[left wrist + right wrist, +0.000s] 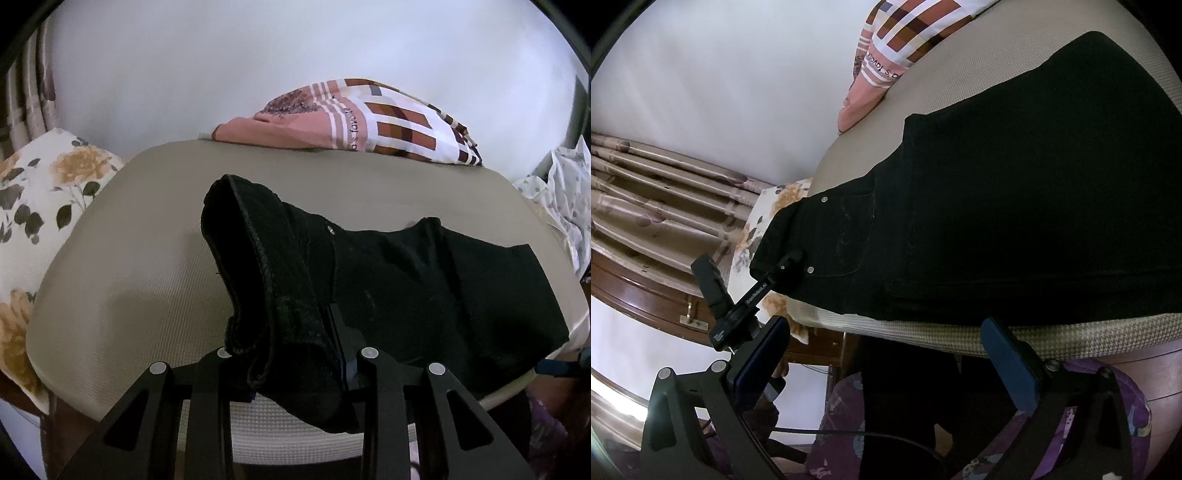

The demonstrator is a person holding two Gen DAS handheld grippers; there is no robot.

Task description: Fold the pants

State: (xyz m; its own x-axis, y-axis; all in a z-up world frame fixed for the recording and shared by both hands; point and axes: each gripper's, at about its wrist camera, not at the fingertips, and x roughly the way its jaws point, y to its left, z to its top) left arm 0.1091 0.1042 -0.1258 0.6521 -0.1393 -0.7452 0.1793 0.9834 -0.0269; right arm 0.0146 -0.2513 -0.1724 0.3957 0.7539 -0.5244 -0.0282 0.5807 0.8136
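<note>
Black pants (pixel 424 280) lie across a beige padded surface (pixel 129 266), with one part folded over another. My left gripper (pixel 295 354) is shut on the waistband end, which stands lifted and bunched over its fingers and hides the tips. In the right wrist view the left gripper (pixel 786 269) clamps the waistband corner of the pants (pixel 1015 206) near two rivets. My right gripper (pixel 886 350) hangs open at the near edge of the surface, its blue pads (pixel 1008 362) wide apart and pressing on nothing.
A pink and brown patterned cloth (pixel 354 118) lies at the far edge. A floral pillow (pixel 40 192) sits on the left, and a pale printed fabric (pixel 565 192) on the right. A curtain (pixel 665 192) and wooden furniture (pixel 639 291) stand beside the padded surface (pixel 849 155). Purple patterned fabric (pixel 842 435) is below.
</note>
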